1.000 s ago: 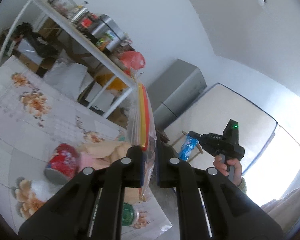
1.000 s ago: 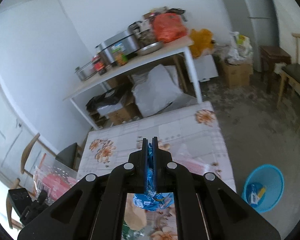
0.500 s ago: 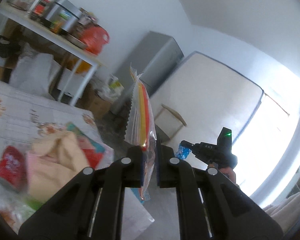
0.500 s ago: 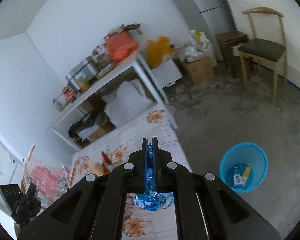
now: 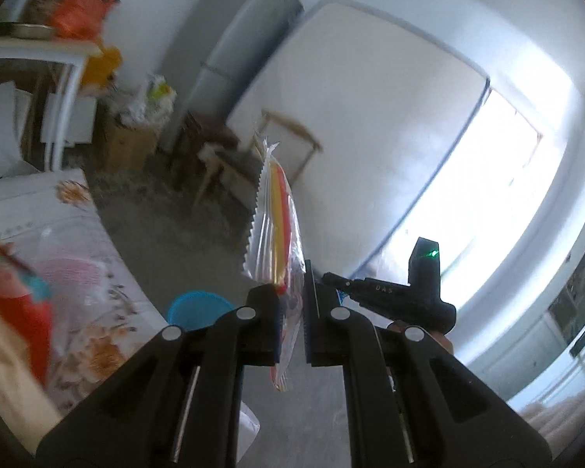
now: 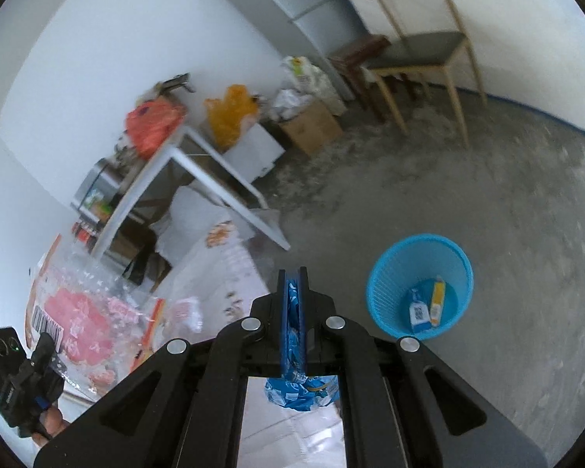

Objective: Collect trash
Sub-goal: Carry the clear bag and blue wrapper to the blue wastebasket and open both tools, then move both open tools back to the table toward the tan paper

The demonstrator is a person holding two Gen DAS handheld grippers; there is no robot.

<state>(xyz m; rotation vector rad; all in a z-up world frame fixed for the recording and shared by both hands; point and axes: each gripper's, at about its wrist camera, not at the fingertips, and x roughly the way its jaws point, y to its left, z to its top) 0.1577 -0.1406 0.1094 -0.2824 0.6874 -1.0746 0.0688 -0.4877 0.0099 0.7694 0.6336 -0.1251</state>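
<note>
My left gripper (image 5: 292, 292) is shut on a clear plastic wrapper (image 5: 275, 226) with red and yellow print, which stands up edge-on from between the fingers. In the right wrist view this same wrapper (image 6: 78, 312) shows broad, pink and crinkled, at the left, held by the left gripper (image 6: 39, 355). My right gripper (image 6: 292, 277) is shut on a crumpled blue wrapper (image 6: 292, 386) that hangs below its fingers. The right gripper (image 5: 333, 282) shows in the left wrist view, beyond my left fingers. A blue mesh bin (image 6: 419, 284) stands on the floor, right of the right gripper, with two small cartons inside. The bin's rim (image 5: 199, 306) peeks out in the left view.
A table with a floral cloth (image 5: 78, 241) carries blurred red and beige items (image 5: 15, 312) at the left. Behind are a white shelf table (image 6: 199, 167) with bags and pots, a cardboard box (image 6: 312, 128), a wooden chair (image 6: 417, 50), a grey fridge (image 5: 230, 50) and bare concrete floor (image 6: 487, 202).
Both views have swung away from the table toward the floor and the blue bin. The bin looms larger in the right view. Each gripper has kept its wrapper.
</note>
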